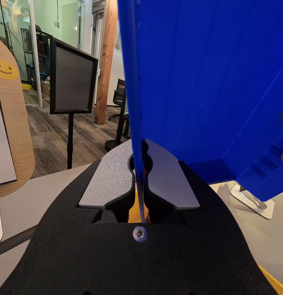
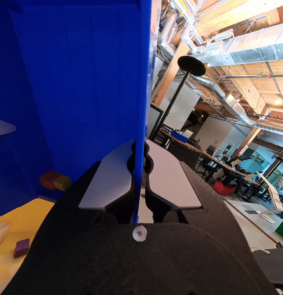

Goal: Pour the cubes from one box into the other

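Observation:
Both grippers hold the blue box, tipped steeply. My left gripper is shut on the left wall of the blue box, whose inside fills the right of that view. My right gripper is shut on the box's right wall. In the right wrist view a red cube and a yellow cube lie against the box's lower inside edge. A purple cube lies in the yellow box below. The left gripper's fingers show pale at the far left.
A grey table lies under the boxes. A black framed sign on a stand and a wooden post stand beyond the table's edge. A white stand base sits on the table at right. A wooden board stands at left.

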